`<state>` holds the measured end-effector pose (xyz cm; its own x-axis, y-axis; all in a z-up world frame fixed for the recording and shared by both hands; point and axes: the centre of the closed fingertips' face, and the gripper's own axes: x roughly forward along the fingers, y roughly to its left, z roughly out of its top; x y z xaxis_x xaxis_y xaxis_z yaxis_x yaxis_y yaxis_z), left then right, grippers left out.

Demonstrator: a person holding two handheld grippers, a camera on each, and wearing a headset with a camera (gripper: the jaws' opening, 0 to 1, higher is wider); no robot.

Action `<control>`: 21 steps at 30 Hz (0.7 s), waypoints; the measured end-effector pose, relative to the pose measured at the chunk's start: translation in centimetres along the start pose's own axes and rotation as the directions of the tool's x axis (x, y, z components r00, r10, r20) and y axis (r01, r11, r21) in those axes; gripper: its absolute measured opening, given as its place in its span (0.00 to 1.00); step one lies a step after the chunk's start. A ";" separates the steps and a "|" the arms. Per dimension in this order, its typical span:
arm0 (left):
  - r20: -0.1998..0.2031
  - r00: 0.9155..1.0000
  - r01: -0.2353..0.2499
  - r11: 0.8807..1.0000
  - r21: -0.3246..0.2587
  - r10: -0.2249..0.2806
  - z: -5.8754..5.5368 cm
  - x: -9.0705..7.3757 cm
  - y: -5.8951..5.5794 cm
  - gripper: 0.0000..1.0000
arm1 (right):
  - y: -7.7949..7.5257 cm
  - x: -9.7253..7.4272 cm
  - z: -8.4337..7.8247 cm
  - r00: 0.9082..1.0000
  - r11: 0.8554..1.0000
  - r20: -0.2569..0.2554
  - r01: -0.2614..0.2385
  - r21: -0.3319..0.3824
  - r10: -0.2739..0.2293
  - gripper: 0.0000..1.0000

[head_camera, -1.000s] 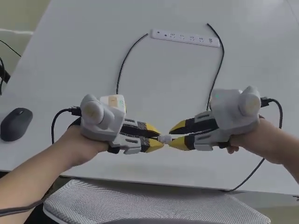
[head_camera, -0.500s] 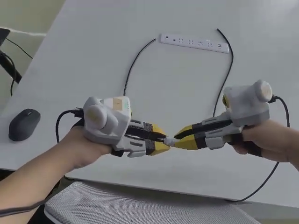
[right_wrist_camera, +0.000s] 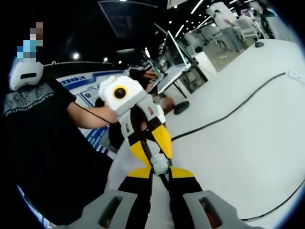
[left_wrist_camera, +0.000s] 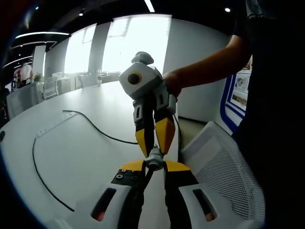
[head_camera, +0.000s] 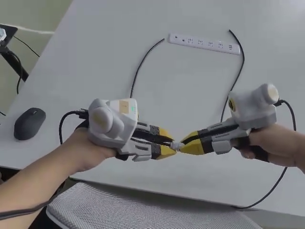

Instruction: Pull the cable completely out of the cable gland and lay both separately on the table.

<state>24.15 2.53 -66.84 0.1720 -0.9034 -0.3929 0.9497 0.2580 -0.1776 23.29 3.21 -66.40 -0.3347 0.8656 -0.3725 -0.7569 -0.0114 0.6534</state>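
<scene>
A small whitish cable gland (head_camera: pixel 177 145) hangs in the air over the table's front edge, between two grippers that meet tip to tip. My left gripper (head_camera: pixel 170 145) is shut on the thin black cable (left_wrist_camera: pixel 148 177) that runs back between its yellow jaws. From the other side, my right gripper (head_camera: pixel 183 145) is shut on the gland. In the left gripper view the gland (left_wrist_camera: pixel 154 157) sits just above my own tips (left_wrist_camera: pixel 155 166), with the right gripper's tips (left_wrist_camera: pixel 155 143) pinching it. The right gripper view has the gland (right_wrist_camera: pixel 159 163) at its own tips (right_wrist_camera: pixel 161 171).
The white table (head_camera: pixel 190 86) carries a power strip (head_camera: pixel 204 43) at the back with black leads (head_camera: pixel 143 67) curving forward. A dark mouse (head_camera: pixel 29 123) lies at the left edge. A mesh chair back (head_camera: pixel 143 210) is below the grippers.
The head camera has shifted. Both grippers stay tip to tip on the gland; the right gripper has rolled a little, so its jaws now look flatter.
</scene>
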 end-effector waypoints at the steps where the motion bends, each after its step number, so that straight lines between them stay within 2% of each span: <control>1: -0.002 1.000 0.002 1.000 -0.001 -0.002 0.0 0.0 0.0 0.14 | 0.0 0.0 -0.1 1.000 1.000 -0.005 0.003 -0.009 -0.003 0.07; 5: -0.011 1.000 0.006 1.000 -0.013 -0.006 -0.2 0.0 0.0 0.14 | -0.1 0.1 -0.1 0.998 0.994 -0.034 0.043 -0.096 -0.046 0.07; 7: -0.011 1.000 0.005 1.000 -0.020 -0.006 -0.2 0.0 0.1 0.14 | -0.2 0.2 -0.1 0.996 0.985 -0.047 0.066 -0.157 -0.075 0.07; 10: -0.013 1.000 0.008 0.999 -0.039 -0.008 -0.3 0.1 0.1 0.14 | -0.1 0.2 -0.2 0.994 0.978 -0.057 0.086 -0.190 -0.098 0.07; 13: -0.009 1.000 0.008 0.998 -0.057 -0.009 -0.3 0.1 0.2 0.14 | -0.3 0.3 -0.2 0.987 0.959 -0.067 0.124 -0.256 -0.146 0.07; 14: -0.008 1.000 0.006 0.998 -0.061 -0.006 -0.3 0.0 0.3 0.14 | -0.4 0.2 -0.1 0.984 0.950 -0.065 0.140 -0.280 -0.164 0.07; 15: -0.002 1.000 0.005 0.997 -0.071 -0.005 -0.3 0.0 0.5 0.14 | -0.5 0.2 0.0 0.981 0.933 -0.062 0.156 -0.325 -0.186 0.07; 17: 0.005 1.000 0.005 0.996 -0.092 -0.005 -0.3 -0.1 0.6 0.15 | -0.5 0.2 0.1 0.973 0.911 -0.060 0.187 -0.368 -0.224 0.07; 19: 0.009 1.000 0.007 0.995 -0.101 -0.006 -0.3 -0.1 0.5 0.15 | -0.5 0.2 0.1 0.962 0.876 -0.054 0.221 -0.430 -0.269 0.07; 20: 0.011 1.000 0.007 0.994 -0.109 -0.006 -0.2 -0.2 0.5 0.15 | -0.6 0.3 0.1 0.953 0.844 -0.042 0.244 -0.477 -0.299 0.07; 21: 0.010 1.000 0.008 0.994 -0.113 -0.007 -0.2 -0.2 0.4 0.15 | -0.5 0.4 0.0 0.949 0.835 -0.042 0.253 -0.488 -0.312 0.07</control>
<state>24.41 2.84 -67.01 0.1678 -0.9087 -0.3823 0.9153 0.2876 -0.2818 23.57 3.52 -66.88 -0.1051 0.8039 -0.5854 -0.9909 -0.0351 0.1297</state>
